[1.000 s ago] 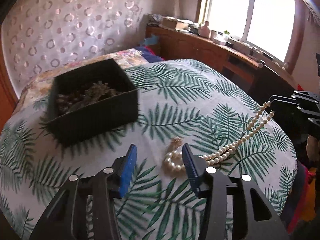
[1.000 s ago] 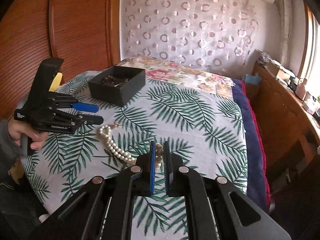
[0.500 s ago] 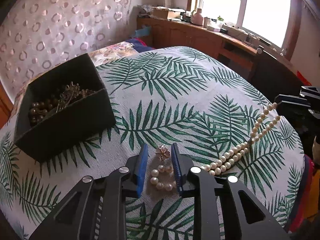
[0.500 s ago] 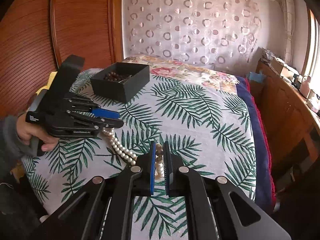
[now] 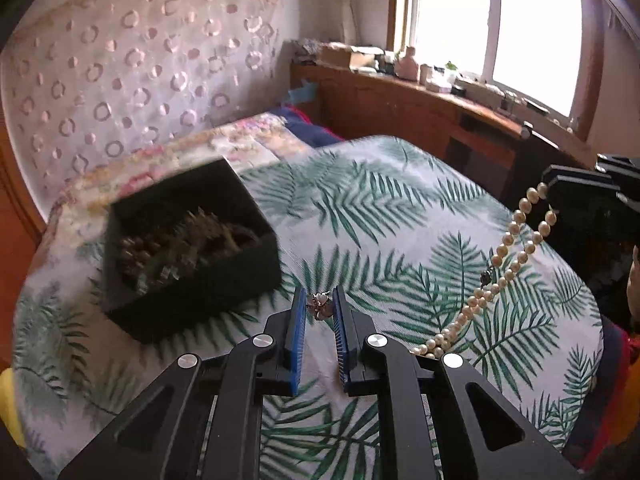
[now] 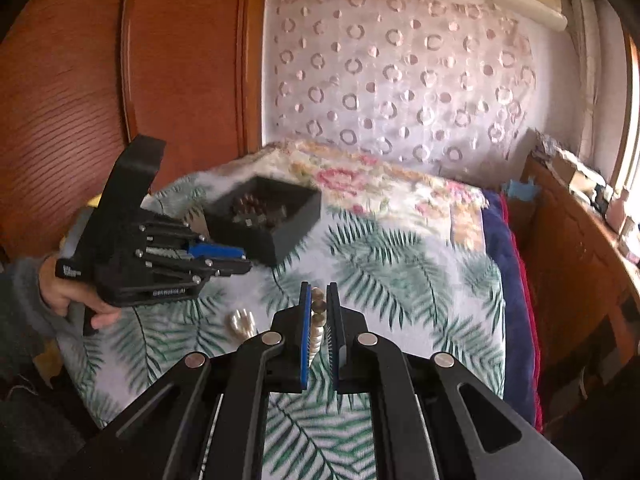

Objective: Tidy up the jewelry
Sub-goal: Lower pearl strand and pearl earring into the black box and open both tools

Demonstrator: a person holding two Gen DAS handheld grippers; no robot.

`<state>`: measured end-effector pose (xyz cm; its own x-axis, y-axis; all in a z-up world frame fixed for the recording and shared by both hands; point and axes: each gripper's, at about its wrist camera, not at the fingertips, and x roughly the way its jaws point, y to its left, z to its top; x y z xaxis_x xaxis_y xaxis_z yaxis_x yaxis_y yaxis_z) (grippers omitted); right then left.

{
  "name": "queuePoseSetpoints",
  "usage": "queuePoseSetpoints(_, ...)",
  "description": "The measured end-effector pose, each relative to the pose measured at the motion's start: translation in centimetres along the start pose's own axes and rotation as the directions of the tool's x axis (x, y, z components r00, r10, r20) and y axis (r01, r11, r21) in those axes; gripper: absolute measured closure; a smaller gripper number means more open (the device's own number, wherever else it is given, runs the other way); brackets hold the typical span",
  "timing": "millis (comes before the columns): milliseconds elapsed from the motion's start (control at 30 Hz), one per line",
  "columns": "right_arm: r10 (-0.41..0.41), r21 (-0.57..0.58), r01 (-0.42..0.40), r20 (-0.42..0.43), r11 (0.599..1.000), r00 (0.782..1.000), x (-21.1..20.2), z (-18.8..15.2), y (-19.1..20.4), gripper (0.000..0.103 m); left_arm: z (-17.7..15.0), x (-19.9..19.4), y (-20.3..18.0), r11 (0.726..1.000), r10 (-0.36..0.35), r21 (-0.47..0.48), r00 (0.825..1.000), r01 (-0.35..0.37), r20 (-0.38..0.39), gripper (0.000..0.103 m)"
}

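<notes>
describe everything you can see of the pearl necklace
The pearl necklace is a long doubled strand of cream, glossy round beads with a small dark clasp partway along. The right gripper pinches one end, lifting it; the left gripper clamps its flower-shaped ornament. Between them it drapes toward the leaf-print cloth.

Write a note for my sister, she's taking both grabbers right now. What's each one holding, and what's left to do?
Left gripper: shut on the flower clasp of the pearl necklace, lifted near the black box.
Right gripper: shut on the necklace's other end, pearls pinched between its pads.
The strand hangs between both grippers, partly sagging onto the leaf-print bedspread.
Done: the box already holds dark beads and other jewelry.
Left: probably carry the necklace over the box, lower it in, open both grippers.
</notes>
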<state>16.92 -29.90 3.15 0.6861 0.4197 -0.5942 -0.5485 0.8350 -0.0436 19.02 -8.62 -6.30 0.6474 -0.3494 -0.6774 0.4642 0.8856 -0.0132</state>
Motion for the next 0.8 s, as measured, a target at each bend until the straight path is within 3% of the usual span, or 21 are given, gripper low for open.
queuePoseSetpoints(400, 0.010, -0.071, -0.002, 0.108, 0.998, 0.994, -0.3, 7.8, 1.6, 0.095, 1.3, -3.6, 2.9, 0.998, 0.059, -0.033, 0.996, -0.056, 0.072, 0.091)
queuePoseSetpoints(800, -0.008, -0.096, 0.028, 0.202, 0.995, 0.979, 2.3, 16.2, 2.4, 0.095, 2.7, -2.1, 7.9, 0.989, 0.114, -0.104, 0.990, -0.105, 0.082, 0.090)
